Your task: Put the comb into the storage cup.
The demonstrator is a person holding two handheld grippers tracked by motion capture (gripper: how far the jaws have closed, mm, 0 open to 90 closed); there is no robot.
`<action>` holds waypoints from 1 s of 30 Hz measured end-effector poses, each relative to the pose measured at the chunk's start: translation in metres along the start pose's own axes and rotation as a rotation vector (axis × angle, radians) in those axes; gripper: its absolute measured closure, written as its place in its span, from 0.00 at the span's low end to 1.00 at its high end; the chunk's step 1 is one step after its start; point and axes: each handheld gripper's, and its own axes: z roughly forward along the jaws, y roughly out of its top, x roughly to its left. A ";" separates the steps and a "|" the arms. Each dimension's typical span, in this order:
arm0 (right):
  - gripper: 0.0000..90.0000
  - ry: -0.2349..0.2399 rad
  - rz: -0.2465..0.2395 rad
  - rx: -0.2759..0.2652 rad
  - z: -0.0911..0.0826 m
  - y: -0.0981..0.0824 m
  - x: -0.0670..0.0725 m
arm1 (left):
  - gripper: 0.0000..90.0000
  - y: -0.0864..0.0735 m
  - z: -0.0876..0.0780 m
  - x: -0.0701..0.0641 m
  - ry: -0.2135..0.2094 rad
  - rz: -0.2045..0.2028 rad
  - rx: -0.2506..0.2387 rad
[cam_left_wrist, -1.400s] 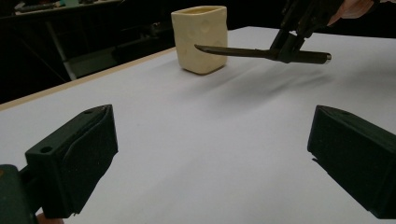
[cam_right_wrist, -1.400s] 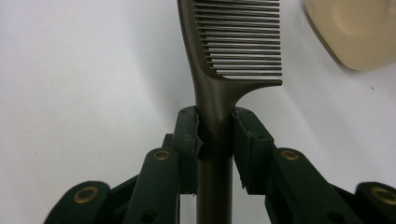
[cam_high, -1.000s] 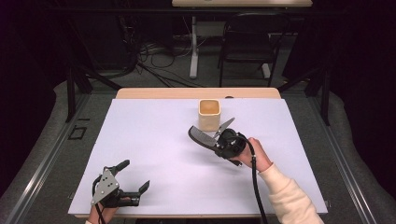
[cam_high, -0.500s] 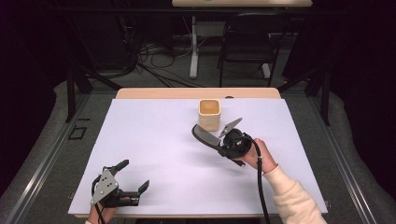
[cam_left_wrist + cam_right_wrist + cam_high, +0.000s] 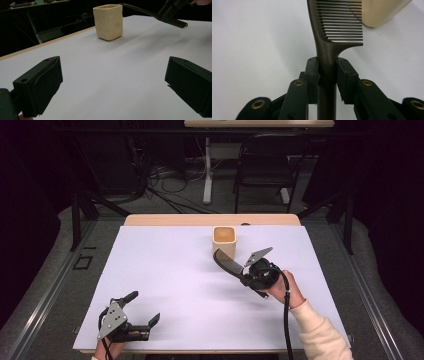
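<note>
Bright even overhead light, dark surroundings, soft faint shadows, blurred close foreground

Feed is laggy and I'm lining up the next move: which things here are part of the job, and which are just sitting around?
In the job:
- comb, clamped by its handle in the right gripper
- cream cup, right beside the comb's tip

Not involved:
- left gripper, open, low at the table's near edge
- chair and cables on the floor behind the table

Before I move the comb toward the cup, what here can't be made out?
- Comb tip: cut off by the right gripper view's top edge.
- Cup inside: high view too small; in the left gripper view the near wall hides it.
- Comb handle end: hidden by the right claw.
- Comb-to-cup gap: unclear.
</note>
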 end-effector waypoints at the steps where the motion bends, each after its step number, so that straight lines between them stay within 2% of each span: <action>1: 0.80 -0.001 -0.004 -0.003 -0.001 -0.001 -0.001 | 0.01 0.000 0.000 0.000 0.001 -0.001 0.000; 18: 0.80 -0.050 0.039 -0.054 -0.019 -0.015 -0.012 | 0.01 0.000 0.001 0.000 0.000 -0.001 0.001; 30: 0.80 -0.073 0.037 -0.091 -0.024 -0.015 -0.013 | 0.01 0.000 0.000 0.000 0.002 0.002 0.003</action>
